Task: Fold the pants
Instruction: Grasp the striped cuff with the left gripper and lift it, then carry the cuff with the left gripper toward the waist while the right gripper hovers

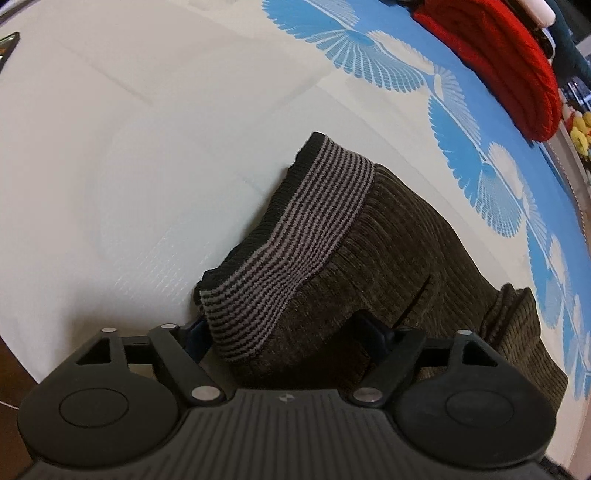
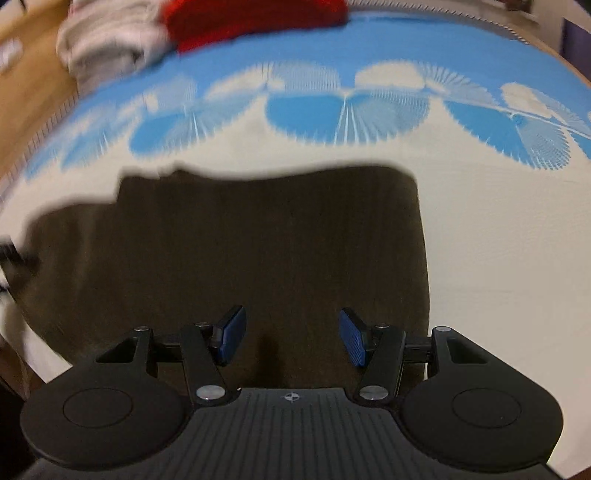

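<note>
Pants [image 1: 388,266] lie folded on the white-and-blue mat [image 1: 129,166], dark brown with a striped waistband [image 1: 288,236]. The left gripper [image 1: 291,332] sits low at the near corner, jaws spread wide with waistband and cloth between them, probably to lift that end over; no firm grip shows. The right gripper [image 2: 290,338] hovers over the other end, blue pads [image 2: 352,341] apart and empty. Farther off, red clothing [image 1: 509,66] waits at the mat's edge.

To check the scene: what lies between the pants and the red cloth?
In the right wrist view, only patterned blue and white sheet lies between the pants and the red cloth.
</note>
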Tool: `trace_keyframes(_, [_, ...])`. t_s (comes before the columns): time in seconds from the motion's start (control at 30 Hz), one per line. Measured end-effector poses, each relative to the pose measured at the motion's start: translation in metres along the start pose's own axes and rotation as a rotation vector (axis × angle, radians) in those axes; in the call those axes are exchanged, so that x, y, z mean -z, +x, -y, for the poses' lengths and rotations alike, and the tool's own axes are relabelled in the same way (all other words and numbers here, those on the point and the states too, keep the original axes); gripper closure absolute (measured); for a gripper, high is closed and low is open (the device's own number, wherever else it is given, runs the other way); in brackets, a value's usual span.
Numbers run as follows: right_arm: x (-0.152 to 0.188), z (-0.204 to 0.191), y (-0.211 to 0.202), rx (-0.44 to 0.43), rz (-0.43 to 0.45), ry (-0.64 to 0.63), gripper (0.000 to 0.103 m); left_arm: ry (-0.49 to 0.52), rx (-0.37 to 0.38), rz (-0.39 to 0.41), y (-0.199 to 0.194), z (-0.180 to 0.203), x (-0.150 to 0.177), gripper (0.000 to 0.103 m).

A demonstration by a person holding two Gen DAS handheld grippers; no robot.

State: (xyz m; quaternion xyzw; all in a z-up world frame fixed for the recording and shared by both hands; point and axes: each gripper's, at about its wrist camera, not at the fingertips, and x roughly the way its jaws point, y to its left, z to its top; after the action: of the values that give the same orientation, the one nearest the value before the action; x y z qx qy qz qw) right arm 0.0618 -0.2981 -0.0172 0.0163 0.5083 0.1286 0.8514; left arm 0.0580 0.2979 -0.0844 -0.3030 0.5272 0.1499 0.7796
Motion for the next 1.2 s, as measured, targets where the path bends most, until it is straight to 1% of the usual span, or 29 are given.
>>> trace_keyframes(0.1, [0.007,-0.006,0.015,0.052,-0.065,-0.037,0.045,0.002,-0.017,0.016,-0.003,0.004,0.001,0.035])
trace_keyframes(0.13, [0.009,-0.008,0.018,0.063,-0.075,-0.047,0.045,0.005,-0.02,0.021,-0.005,0.005,0.001,0.04])
trace_keyframes(0.17, [0.01,-0.009,0.019,0.07,-0.08,-0.057,0.045,0.009,-0.021,0.027,-0.008,0.007,0.002,0.043])
trace_keyframes(0.23, [0.011,-0.013,0.02,0.077,-0.083,-0.069,0.045,0.02,-0.025,0.047,-0.015,0.01,0.002,0.058])
trace_keyframes(0.3, [0.012,-0.014,0.02,0.083,-0.083,-0.072,0.045,0.025,-0.001,0.091,-0.028,0.014,0.002,0.069])
trace_keyframes(0.33, [0.012,-0.015,0.02,0.085,-0.084,-0.073,0.045,0.029,0.022,0.109,-0.034,0.016,0.002,0.07])
trace_keyframes(0.5, [0.012,-0.016,0.019,0.098,-0.091,-0.09,0.045,0.118,0.107,0.187,-0.06,0.043,0.007,0.072])
trace_keyframes(0.63, [0.013,-0.019,0.019,0.1,-0.096,-0.104,0.045,0.16,0.162,0.215,-0.077,0.063,0.012,0.072])
trace_keyframes(0.73, [0.011,-0.019,0.018,0.095,-0.095,-0.096,0.045,0.204,0.207,0.239,-0.09,0.088,0.017,0.073])
trace_keyframes(0.87, [0.007,-0.013,0.014,0.094,-0.077,-0.07,0.045,0.288,0.273,0.258,-0.107,0.135,0.032,0.073])
trace_keyframes(1.0, [0.001,-0.001,0.002,0.086,-0.017,-0.014,0.046,0.389,0.347,0.26,-0.115,0.19,0.055,0.074])
trace_keyframes(1.2, [-0.002,0.03,-0.021,0.102,0.097,0.096,0.046,0.582,0.49,0.235,-0.115,0.286,0.113,0.074])
